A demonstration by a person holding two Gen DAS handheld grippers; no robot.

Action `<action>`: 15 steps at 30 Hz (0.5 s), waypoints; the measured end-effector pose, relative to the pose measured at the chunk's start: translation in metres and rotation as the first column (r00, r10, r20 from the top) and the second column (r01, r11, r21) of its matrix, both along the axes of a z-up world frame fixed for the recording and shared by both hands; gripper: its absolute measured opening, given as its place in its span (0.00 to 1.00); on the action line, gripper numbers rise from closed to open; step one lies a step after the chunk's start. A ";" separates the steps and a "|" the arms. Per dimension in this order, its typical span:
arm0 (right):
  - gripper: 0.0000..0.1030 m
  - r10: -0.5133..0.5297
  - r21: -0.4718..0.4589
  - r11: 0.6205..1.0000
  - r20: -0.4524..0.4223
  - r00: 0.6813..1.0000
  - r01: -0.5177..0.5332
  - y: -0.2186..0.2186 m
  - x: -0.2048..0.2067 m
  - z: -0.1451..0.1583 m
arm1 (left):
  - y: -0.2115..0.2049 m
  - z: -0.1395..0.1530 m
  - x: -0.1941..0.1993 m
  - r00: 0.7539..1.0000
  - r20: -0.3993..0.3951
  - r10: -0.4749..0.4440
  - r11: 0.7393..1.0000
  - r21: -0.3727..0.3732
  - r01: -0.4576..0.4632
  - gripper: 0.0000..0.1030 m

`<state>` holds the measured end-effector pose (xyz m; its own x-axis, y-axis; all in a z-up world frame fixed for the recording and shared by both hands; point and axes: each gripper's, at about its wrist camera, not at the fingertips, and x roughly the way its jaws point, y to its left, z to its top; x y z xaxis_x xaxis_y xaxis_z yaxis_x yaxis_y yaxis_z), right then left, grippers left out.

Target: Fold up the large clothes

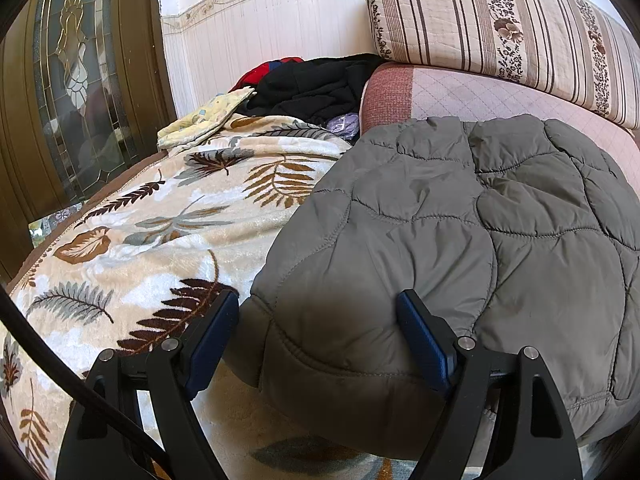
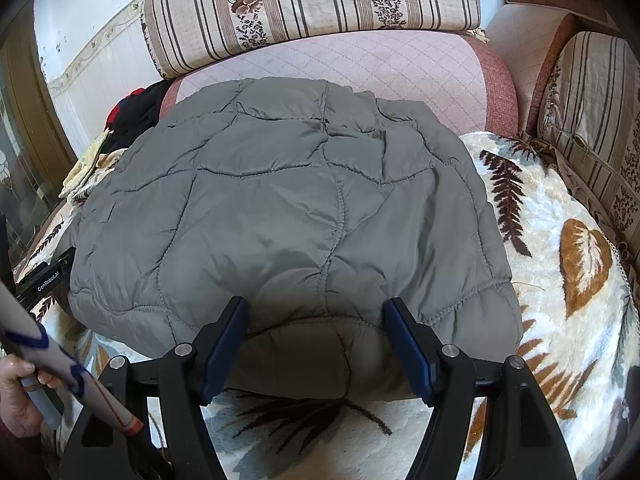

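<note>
Folded grey quilted jacket lying as a puffy bundle on a leaf-print fleece blanket, far edge reaching onto a pink quilted sofa seat. Stitched panels facing up, one thicker hem fold along the near edge.

Left gripper at the jacket's near left corner, jaws apart, blue pads either side of the rounded corner; left pad over the blanket just beside the fabric, right pad against the jacket's top surface. Not clamped on anything.

Right gripper at the middle of the near edge, jaws likewise apart, straddling the hem fold. Pads close to the fabric on both sides, no squeezing visible; actual contact impossible to tell.

In the right wrist view, a hand at lower left holding a handle, with a white, blue-marked strip crossing in front, and a black part of the other tool poking out beside the jacket's left edge.

Behind: a striped floral cushion propped against the wall, a pile of black clothes with something red at the back, a pale yellow printed cloth on the blanket's far end, a small lilac item beside the pile. Dark wooden door with leaded glass at far left. Second striped cushion on the right.
</note>
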<state>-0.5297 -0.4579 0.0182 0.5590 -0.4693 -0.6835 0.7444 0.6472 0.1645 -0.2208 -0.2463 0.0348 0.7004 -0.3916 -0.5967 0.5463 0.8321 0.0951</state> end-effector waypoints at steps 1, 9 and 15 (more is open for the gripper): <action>0.73 0.000 -0.001 1.000 -0.001 1.000 0.000 0.000 0.000 0.000 | 0.000 0.000 0.000 1.000 0.001 0.000 1.000 0.001 0.000 0.79; 0.73 0.000 0.001 1.000 -0.002 1.000 0.000 -0.001 0.000 0.000 | 0.001 0.000 0.001 1.000 -0.005 -0.001 1.000 -0.003 0.000 0.79; 0.73 0.000 0.002 1.000 -0.006 1.000 0.000 0.000 0.000 0.000 | 0.001 0.000 0.002 1.000 -0.007 -0.001 1.000 -0.003 0.001 0.79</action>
